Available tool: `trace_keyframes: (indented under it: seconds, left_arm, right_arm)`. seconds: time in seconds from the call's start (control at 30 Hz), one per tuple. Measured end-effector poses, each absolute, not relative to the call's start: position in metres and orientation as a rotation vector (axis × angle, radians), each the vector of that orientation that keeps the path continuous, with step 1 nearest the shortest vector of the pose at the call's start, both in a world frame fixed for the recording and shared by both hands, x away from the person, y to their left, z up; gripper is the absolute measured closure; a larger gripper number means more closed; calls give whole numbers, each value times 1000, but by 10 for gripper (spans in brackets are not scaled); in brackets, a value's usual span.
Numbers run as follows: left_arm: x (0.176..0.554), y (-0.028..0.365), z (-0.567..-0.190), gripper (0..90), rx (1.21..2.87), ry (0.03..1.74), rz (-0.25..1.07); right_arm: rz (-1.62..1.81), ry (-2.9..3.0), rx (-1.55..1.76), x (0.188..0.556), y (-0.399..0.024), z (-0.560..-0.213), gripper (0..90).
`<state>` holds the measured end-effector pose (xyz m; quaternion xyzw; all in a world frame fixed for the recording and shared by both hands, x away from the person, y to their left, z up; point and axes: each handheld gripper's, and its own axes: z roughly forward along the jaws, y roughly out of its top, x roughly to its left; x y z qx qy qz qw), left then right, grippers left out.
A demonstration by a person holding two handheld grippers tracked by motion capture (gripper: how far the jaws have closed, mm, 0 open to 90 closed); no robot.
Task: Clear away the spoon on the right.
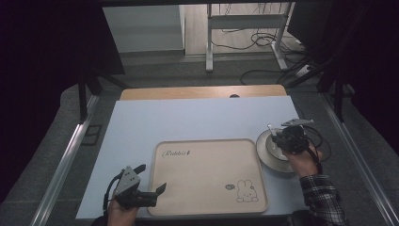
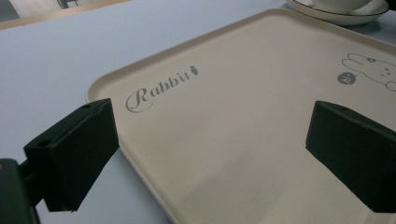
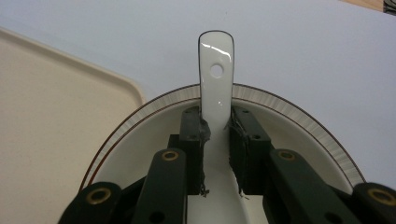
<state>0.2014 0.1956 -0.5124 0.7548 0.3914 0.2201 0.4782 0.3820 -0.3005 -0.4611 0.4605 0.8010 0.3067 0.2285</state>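
Right gripper [image 3: 217, 154] clamped on white ceramic spoon [image 3: 216, 70] handle, over the bowl [image 1: 272, 149] at tray's [image 1: 207, 176] 3 o'clock. Left gripper [image 1: 153, 181] jaws spread, idle at tray's 8 o'clock. Looks like pickup step; next likely a straight lift clear of the rim.

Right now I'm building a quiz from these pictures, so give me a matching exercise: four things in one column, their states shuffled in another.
Things:
1. tray
2. spoon
3. left tongs
4. plate

States:
A. open above the tray's edge
B. pinched between the right tongs
C. printed with a rabbit
D. right of the tray, under the spoon

Pairs: 1-C, 2-B, 3-A, 4-D
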Motion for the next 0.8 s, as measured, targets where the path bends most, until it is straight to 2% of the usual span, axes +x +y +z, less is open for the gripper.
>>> trace_keyframes:
  seconds: [0.8]
  left_arm:
    - [201,195,-512,23,1841,952,539]
  right_arm:
    - [919,2209,1222,368,-307,-424,762]
